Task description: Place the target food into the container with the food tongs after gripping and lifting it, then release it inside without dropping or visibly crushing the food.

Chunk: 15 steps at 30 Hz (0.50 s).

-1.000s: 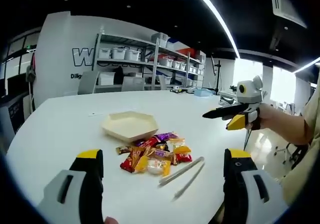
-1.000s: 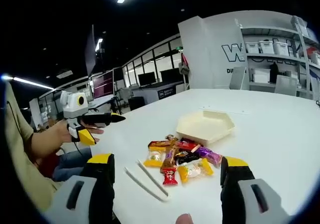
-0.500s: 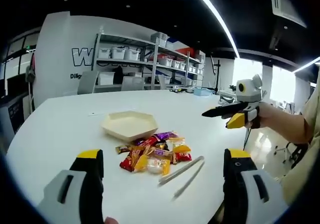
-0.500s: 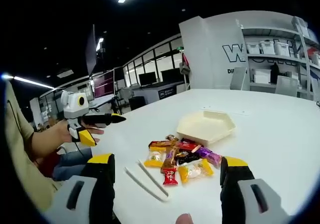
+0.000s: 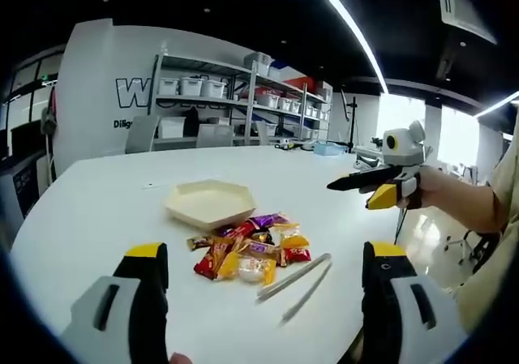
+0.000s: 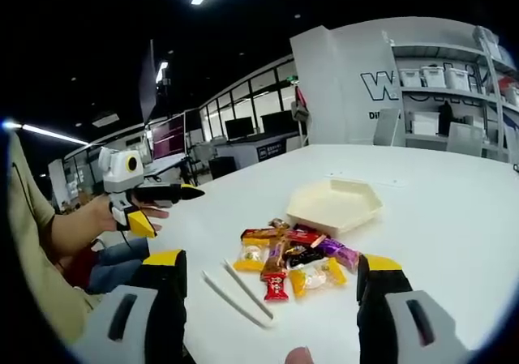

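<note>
A pile of wrapped candies [image 5: 251, 250] [image 6: 292, 260] lies on the white table [image 5: 97, 210]. Just behind it sits an empty beige hexagonal tray [image 5: 209, 203] [image 6: 334, 204]. White food tongs [image 5: 296, 280] [image 6: 238, 293] lie flat beside the pile, on the side nearer the person. My left gripper [image 5: 266, 254] hangs open above the table's near edge, nothing between its jaws. My right gripper [image 6: 274, 260] is likewise open and holds nothing. Each gripper also appears in the other's view, held in a hand off the table's edge: the right gripper [image 5: 354, 194] and the left gripper [image 6: 173, 208].
Metal shelves [image 5: 235, 96] with white bins stand against the far wall, with grey chairs [image 5: 215, 135] at the table's far edge. The person's forearm [image 5: 470, 206] and sleeve reach in at the side. Bare tabletop spreads around the tray and candies.
</note>
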Each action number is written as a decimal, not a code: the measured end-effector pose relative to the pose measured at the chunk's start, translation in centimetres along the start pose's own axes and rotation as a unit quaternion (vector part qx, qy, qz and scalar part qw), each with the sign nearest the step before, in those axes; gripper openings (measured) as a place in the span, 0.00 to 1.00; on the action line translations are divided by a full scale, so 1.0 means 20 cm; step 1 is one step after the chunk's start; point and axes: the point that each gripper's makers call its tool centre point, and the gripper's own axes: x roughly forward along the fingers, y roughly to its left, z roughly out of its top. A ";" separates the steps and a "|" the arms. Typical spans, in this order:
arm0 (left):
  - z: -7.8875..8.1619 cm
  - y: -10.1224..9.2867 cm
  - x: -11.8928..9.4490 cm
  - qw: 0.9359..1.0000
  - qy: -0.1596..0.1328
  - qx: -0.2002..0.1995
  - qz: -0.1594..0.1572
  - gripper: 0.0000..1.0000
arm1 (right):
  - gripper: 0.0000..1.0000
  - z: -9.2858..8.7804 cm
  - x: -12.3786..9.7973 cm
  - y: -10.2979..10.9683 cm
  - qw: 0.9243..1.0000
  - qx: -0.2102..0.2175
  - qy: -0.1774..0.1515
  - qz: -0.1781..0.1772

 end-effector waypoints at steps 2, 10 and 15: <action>0.00 0.00 0.00 1.000 0.000 0.000 0.000 0.98 | 0.86 0.00 0.00 0.00 1.000 0.001 -0.001 0.000; 0.00 -0.01 0.00 1.000 0.002 -0.001 -0.002 0.98 | 0.85 0.00 0.00 0.00 1.000 0.001 -0.001 0.002; -0.01 -0.01 0.00 1.000 0.002 0.001 -0.003 0.98 | 0.85 -0.01 0.00 0.00 1.000 0.002 0.000 0.002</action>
